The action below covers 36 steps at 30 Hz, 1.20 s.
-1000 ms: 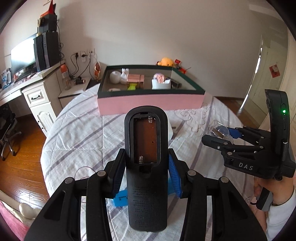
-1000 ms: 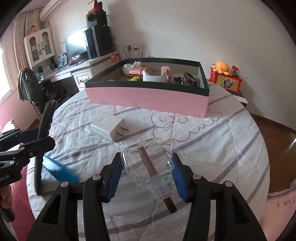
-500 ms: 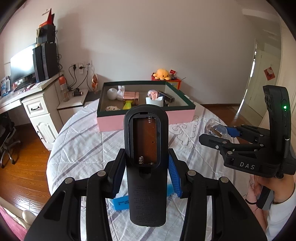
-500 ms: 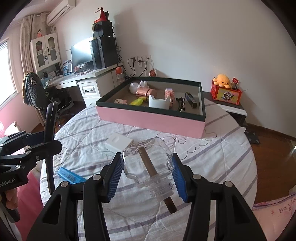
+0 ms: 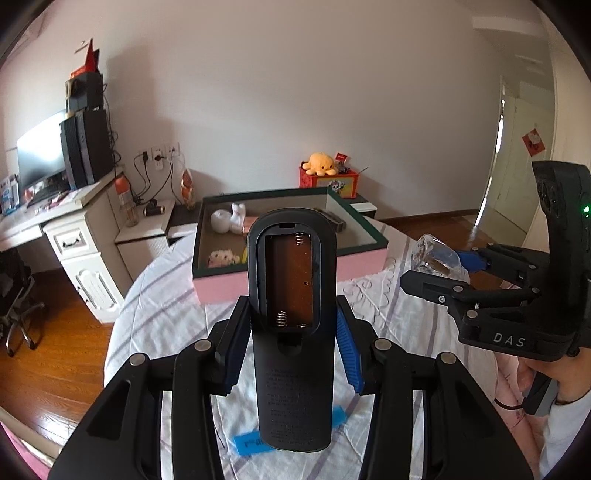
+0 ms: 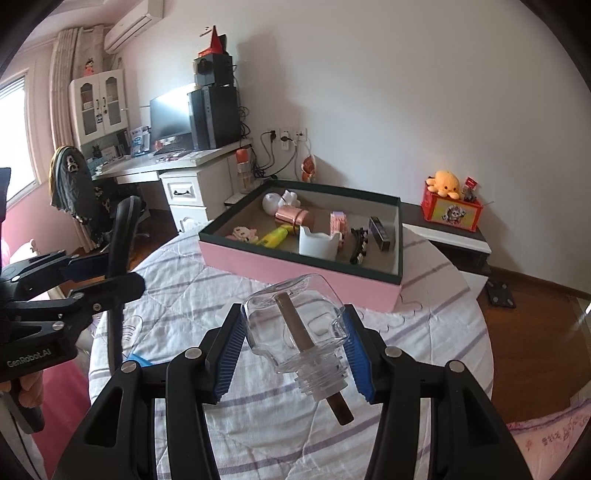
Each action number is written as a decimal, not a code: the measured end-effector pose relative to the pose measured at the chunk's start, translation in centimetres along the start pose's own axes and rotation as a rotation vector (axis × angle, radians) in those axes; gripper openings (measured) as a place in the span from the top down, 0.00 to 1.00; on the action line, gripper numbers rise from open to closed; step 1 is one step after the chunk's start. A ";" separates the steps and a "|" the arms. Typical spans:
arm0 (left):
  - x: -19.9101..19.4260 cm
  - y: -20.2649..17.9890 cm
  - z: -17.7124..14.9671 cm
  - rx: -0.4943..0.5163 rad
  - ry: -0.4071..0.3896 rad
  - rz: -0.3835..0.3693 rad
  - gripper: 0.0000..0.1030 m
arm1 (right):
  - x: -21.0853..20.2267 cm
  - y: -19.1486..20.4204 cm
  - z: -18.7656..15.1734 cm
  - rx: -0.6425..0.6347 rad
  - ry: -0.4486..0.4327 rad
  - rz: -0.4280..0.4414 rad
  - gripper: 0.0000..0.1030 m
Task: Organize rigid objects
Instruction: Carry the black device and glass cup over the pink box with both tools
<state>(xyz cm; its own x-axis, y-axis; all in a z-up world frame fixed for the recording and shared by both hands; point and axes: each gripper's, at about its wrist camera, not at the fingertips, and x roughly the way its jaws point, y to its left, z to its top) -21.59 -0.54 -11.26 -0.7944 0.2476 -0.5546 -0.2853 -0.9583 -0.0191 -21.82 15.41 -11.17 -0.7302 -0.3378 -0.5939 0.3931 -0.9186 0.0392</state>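
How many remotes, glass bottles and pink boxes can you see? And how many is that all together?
remote: 1
glass bottle: 1
pink box: 1
Total: 3

A quilted round table point(image 6: 424, 332) carries a pink box point(image 6: 295, 267) and a blue card point(image 5: 255, 443).

White walls point(image 6: 406, 92) enclose a room with a wooden floor point(image 5: 62, 343). Against the wall stands a white desk point(image 6: 192, 173) carrying a monitor point(image 6: 170, 114) and black computer tower point(image 6: 214, 116), with a glass-fronted cabinet point(image 6: 101, 101) beside a daylit window point(image 6: 16, 136). An air conditioner point(image 6: 135, 24) hangs high above, and an open doorway point(image 5: 517, 162) lets in light.
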 end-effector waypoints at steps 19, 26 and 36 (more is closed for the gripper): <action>9.3 2.9 10.6 0.065 0.024 -0.021 0.57 | 6.4 -4.4 7.9 -0.066 0.009 -0.043 0.49; 15.6 3.1 12.7 0.077 0.073 -0.047 0.57 | 12.0 -6.6 10.1 -0.085 0.066 -0.064 0.49; 23.4 3.8 11.9 0.068 0.176 -0.059 0.57 | 19.9 -10.0 12.1 -0.078 0.178 -0.076 0.49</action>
<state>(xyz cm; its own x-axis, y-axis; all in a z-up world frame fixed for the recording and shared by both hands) -47.65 3.30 -14.44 -0.6711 0.2685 -0.6911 -0.3686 -0.9296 -0.0032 -47.08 15.39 -13.69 -0.6518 -0.2200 -0.7258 0.3876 -0.9192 -0.0695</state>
